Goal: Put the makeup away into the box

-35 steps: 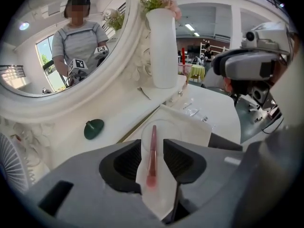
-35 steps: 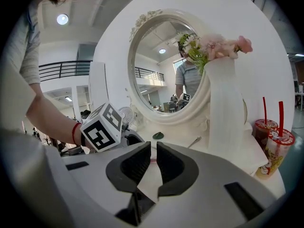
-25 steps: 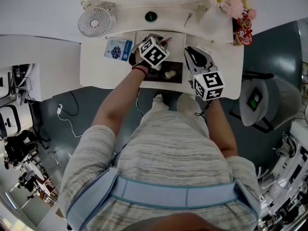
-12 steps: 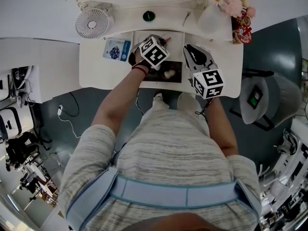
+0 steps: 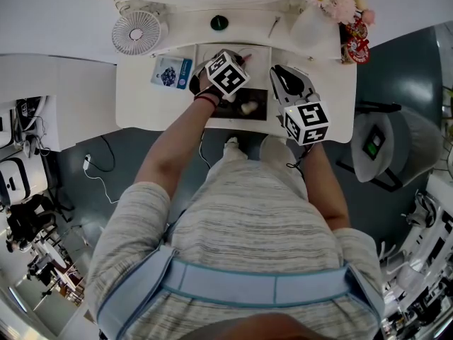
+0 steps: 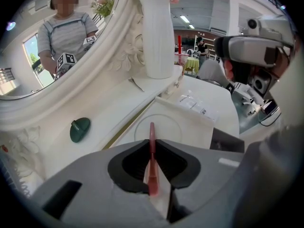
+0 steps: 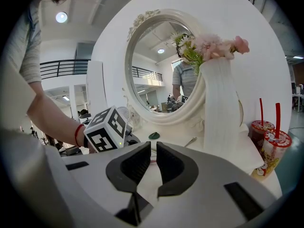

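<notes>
Head view: I'm seeing neither hand shifting since a second ago. My left gripper (image 6: 153, 146), jaws just closing, is clamping a pink makeup stick (image 6: 151, 131) over the box (image 5: 259, 98), a cream lump (image 5: 248, 108) lying inside. My right gripper (image 7: 153, 148) is idling, jaws together, empty.

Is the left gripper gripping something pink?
Yes, the left gripper, whose jaws have just been closing, clamps a slim pink makeup stick that pokes out past them.

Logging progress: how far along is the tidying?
Done: one pale item lies in the box. In hand: the left gripper has just closed its jaws on a pink stick over the box. Left: drop it in; a green piece sits by the mirror.
</notes>
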`<control>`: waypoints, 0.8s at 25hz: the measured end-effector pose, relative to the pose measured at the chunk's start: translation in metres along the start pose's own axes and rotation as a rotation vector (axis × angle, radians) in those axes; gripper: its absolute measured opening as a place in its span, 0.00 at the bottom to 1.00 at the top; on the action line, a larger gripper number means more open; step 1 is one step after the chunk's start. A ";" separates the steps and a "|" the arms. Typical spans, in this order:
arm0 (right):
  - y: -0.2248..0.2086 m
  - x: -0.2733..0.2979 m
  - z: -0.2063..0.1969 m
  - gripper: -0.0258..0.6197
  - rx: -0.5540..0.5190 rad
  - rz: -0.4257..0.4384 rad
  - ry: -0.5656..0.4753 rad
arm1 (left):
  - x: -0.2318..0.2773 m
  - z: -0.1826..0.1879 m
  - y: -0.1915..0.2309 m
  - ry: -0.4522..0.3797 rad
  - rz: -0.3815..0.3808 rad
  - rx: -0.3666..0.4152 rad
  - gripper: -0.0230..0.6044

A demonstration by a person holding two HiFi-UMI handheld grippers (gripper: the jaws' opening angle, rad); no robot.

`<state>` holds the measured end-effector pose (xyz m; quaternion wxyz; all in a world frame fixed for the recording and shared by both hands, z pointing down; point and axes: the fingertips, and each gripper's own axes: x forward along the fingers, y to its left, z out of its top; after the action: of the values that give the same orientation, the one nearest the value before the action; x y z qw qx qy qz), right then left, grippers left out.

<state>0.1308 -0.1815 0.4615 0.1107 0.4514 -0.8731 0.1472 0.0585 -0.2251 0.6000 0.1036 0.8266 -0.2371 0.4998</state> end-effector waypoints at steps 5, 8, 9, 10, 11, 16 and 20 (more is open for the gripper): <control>0.003 -0.006 0.001 0.06 -0.006 -0.005 -0.003 | 0.000 0.000 -0.001 0.000 0.000 0.000 0.12; 0.004 -0.009 0.002 0.06 -0.009 -0.008 -0.008 | -0.008 0.000 -0.002 -0.028 0.022 -0.002 0.12; 0.004 -0.011 0.003 0.06 -0.011 -0.009 -0.009 | -0.012 0.001 -0.003 -0.047 0.029 -0.005 0.12; 0.005 -0.012 0.004 0.06 -0.013 -0.010 -0.009 | -0.017 0.002 -0.005 -0.065 0.031 -0.010 0.12; 0.005 -0.012 0.004 0.06 -0.015 -0.011 -0.010 | -0.022 0.001 -0.007 -0.079 0.030 -0.018 0.12; 0.010 -0.016 0.007 0.06 -0.025 -0.007 -0.011 | -0.043 -0.011 -0.018 -0.107 0.028 -0.031 0.12; 0.016 -0.016 0.006 0.06 -0.036 0.002 -0.006 | -0.054 -0.023 -0.029 -0.119 0.022 -0.005 0.12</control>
<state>0.1262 -0.1628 0.4479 0.1161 0.4489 -0.8764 0.1302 0.0341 -0.1748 0.5663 0.0859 0.8519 -0.2529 0.4505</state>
